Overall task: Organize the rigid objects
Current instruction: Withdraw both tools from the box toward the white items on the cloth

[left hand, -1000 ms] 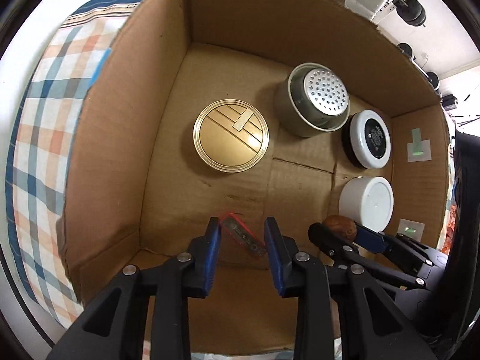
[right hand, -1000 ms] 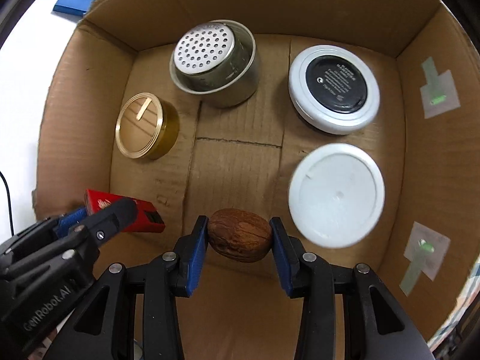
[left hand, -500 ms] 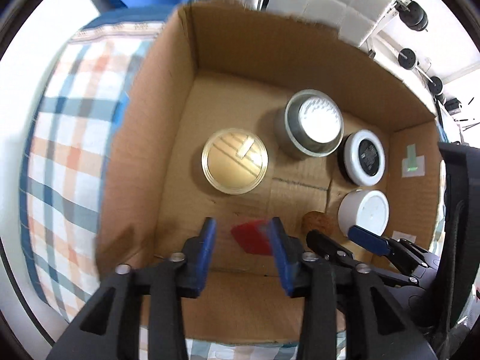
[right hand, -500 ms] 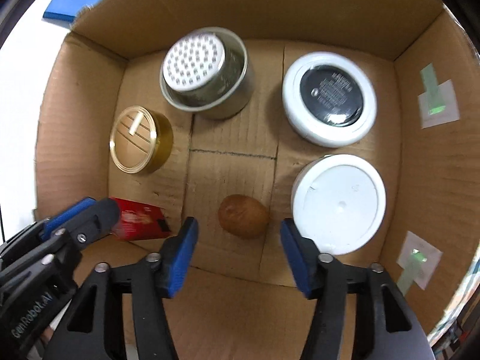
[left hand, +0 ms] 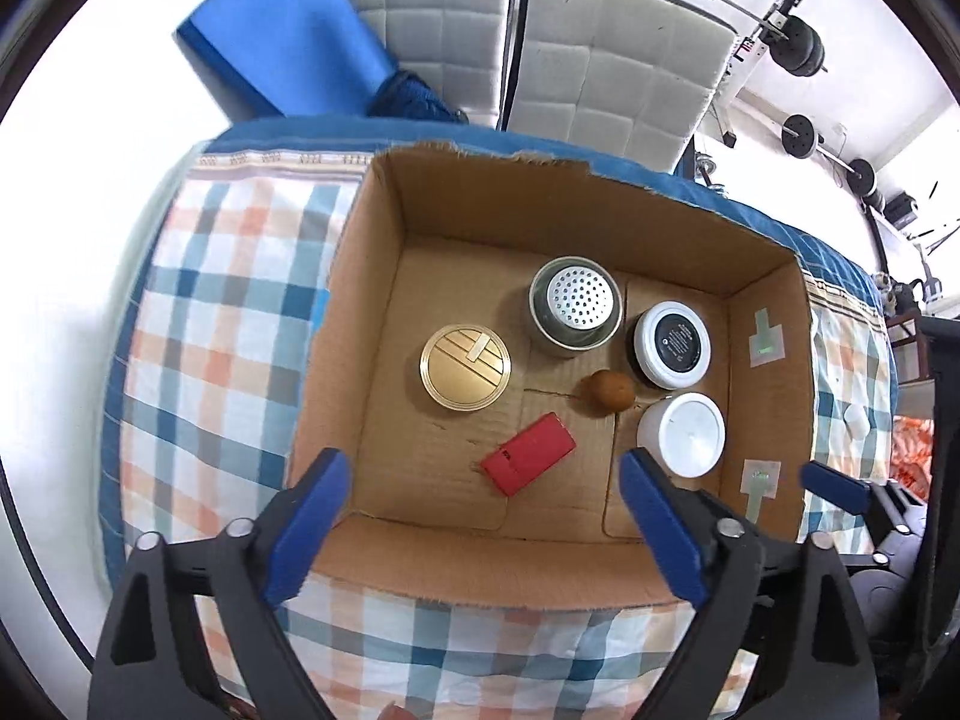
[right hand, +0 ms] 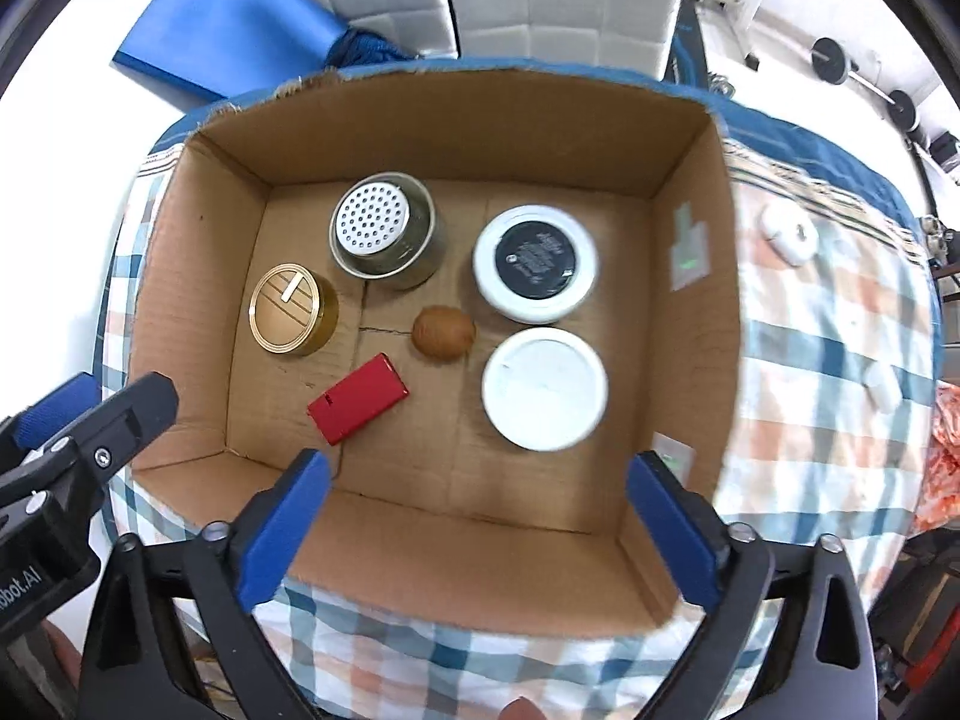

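Note:
An open cardboard box (left hand: 360,324) (right hand: 198,276) sits on a checked cloth. On its floor lie a red flat case (left hand: 528,462) (right hand: 358,398), a brown nut (left hand: 611,392) (right hand: 443,331), a gold round tin (left hand: 465,366) (right hand: 292,309), a steel perforated cup (left hand: 575,306) (right hand: 384,239), a white jar with a black top (left hand: 671,339) (right hand: 536,263) and a white lid (left hand: 684,433) (right hand: 544,396). My left gripper (left hand: 483,531) is open and empty above the box's near wall. My right gripper (right hand: 477,531) is open and empty there too.
The checked cloth (left hand: 222,324) (right hand: 828,372) covers the surface around the box. Small white objects (right hand: 789,234) lie on the cloth to the right of the box. A blue board (left hand: 282,42) and white padded chairs (left hand: 606,66) stand behind.
Both grippers let go, the left of the red case and the right of the nut, opened wide and pulled up and back out of the box. Both things now lie on the box floor.

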### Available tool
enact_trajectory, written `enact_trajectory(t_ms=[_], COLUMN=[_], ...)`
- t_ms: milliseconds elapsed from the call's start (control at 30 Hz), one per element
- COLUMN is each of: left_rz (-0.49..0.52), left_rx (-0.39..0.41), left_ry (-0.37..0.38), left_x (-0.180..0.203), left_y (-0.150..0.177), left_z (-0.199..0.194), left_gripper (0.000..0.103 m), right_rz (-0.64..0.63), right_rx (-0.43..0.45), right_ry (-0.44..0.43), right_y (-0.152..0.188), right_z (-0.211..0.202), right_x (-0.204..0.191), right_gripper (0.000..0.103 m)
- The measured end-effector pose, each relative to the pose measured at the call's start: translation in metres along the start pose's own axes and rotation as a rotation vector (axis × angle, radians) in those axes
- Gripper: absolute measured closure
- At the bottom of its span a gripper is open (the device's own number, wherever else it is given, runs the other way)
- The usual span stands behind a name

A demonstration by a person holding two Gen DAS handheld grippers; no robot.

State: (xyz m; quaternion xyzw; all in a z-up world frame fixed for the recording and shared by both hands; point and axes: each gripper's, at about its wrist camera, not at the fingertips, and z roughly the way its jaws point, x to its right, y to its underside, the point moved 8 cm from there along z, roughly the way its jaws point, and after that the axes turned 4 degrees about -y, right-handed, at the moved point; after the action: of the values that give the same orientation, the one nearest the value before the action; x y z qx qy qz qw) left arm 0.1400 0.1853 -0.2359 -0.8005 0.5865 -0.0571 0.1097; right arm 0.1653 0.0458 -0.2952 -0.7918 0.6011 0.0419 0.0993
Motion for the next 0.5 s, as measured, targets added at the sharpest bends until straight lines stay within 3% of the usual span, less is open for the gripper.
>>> enact_trajectory(t_ms=[100,500], left_rz=[0.016,0.031], left_rx=[0.026,0.097], left_ry=[-0.014,0.011], left_x=[0.001,0.016], left_y=[0.002,0.024], left_z=[-0.014,-0.072], left_gripper=[0.0,0.0], right_rz=[0.0,-0.004], right_rx=[0.026,0.129], right_ry=[0.017,0.001], right_y=[0.009,0.043], right_z=[-0.02,-0.098], right_x=[0.006,0.002], right_gripper=[0.0,0.0])
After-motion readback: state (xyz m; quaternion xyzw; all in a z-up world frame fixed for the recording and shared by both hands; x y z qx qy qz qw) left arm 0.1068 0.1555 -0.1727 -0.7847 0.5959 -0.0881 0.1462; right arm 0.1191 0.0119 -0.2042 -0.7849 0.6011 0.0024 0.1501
